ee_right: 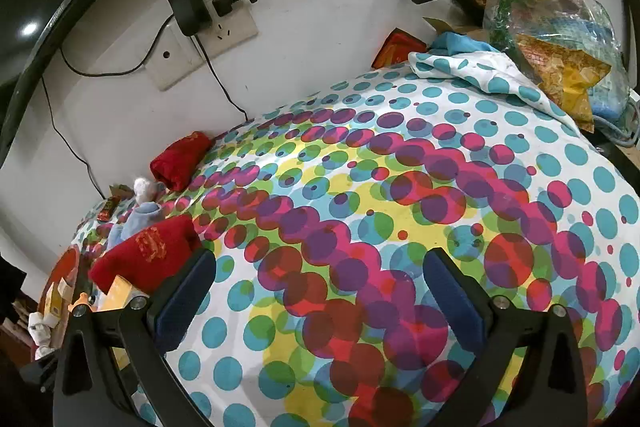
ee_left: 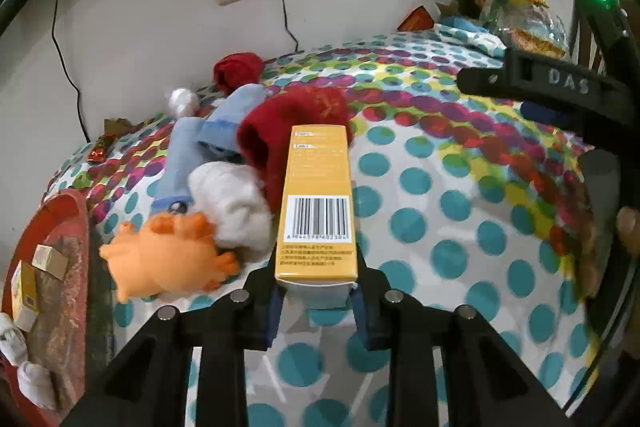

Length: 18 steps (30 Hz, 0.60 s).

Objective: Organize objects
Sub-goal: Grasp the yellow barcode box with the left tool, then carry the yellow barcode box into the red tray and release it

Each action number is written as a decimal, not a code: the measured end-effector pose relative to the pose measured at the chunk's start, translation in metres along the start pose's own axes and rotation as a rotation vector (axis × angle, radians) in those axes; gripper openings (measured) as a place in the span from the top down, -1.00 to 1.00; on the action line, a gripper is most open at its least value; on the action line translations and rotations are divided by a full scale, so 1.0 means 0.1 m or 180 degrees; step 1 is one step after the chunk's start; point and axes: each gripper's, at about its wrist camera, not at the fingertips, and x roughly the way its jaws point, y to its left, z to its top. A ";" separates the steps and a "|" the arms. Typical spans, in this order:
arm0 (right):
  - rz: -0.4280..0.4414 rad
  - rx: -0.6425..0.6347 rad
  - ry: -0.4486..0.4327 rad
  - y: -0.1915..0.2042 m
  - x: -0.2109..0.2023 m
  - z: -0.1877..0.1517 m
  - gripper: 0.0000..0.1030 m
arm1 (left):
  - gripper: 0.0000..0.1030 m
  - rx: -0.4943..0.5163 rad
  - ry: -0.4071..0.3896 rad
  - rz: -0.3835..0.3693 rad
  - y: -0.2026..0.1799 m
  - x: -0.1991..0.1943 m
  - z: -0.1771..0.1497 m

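My left gripper (ee_left: 318,301) is shut on a long yellow box (ee_left: 316,195) with a barcode; its blue pads press the box's near end from both sides. The box points away over a red knitted piece (ee_left: 292,119). Left of it lie a white fluffy ball (ee_left: 234,203), an orange plush toy (ee_left: 168,259) and light blue cloth (ee_left: 192,143). My right gripper (ee_right: 320,267) hangs open over the dotted sheet (ee_right: 400,187), nothing between its fingers. In the left wrist view it shows as a black arm (ee_left: 560,83) at the right.
A red round tray (ee_left: 74,223) at the far left holds small boxes (ee_left: 24,291) and white socks (ee_left: 28,363). A rolled red cloth (ee_right: 180,159) lies by the wall. Bags and a knitted toy (ee_right: 540,7) pile up at the back right. A charger (ee_right: 186,7) with its cable hangs on the wall.
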 end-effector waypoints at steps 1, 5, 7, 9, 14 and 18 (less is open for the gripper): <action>0.0003 0.0003 -0.0004 0.00 0.00 0.00 -1.00 | 0.45 -0.0011 -0.0023 0.0012 -0.02 -0.02 0.01; 0.0002 0.0024 -0.0021 0.00 -0.01 0.00 -1.00 | 0.45 -0.0202 -0.0254 0.0173 -0.13 -0.25 0.04; -0.0005 0.0029 -0.0026 0.01 -0.01 0.01 -1.00 | 0.45 -0.0311 -0.0329 0.0169 -0.16 -0.36 0.07; -0.0009 0.0029 -0.0023 0.01 -0.01 0.01 -1.00 | 0.45 -0.0315 -0.0393 0.0234 -0.22 -0.47 0.09; -0.0038 0.0033 0.0015 0.00 0.02 0.01 -1.00 | 0.45 -0.0217 -0.0565 0.0543 -0.33 -0.73 0.05; -0.0039 0.0039 0.0007 0.00 0.02 0.02 -1.00 | 0.45 -0.0174 -0.0636 0.0624 -0.30 -0.89 -0.05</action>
